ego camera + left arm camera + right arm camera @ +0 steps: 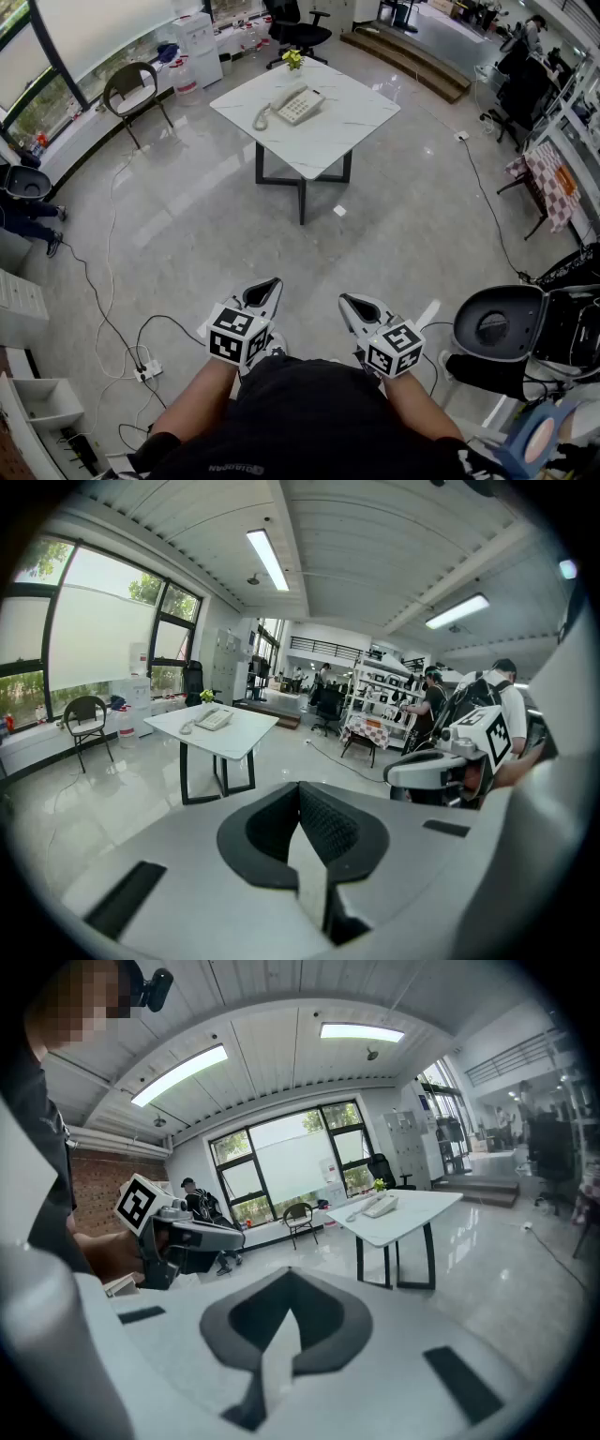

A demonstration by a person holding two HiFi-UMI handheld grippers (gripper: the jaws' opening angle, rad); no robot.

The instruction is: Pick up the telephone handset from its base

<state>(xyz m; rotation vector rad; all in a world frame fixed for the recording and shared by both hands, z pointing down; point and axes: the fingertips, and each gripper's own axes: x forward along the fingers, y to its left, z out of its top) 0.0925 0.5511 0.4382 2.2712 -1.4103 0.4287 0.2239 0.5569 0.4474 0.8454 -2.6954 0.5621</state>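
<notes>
A cream telephone sits on a white square table far ahead across the floor, and its handset lies along the base's left side. Both grippers are held low near the person's body, far short of the table. My left gripper is shut with nothing in it, and my right gripper is also shut and empty. In the left gripper view the telephone shows small beyond the closed jaws. In the right gripper view the telephone lies on the table past the closed jaws.
A small yellow plant stands at the table's far corner. A brown chair and a water dispenser stand by the windows at left. Cables and a power strip lie on the floor at left. A round black-and-white machine stands at right.
</notes>
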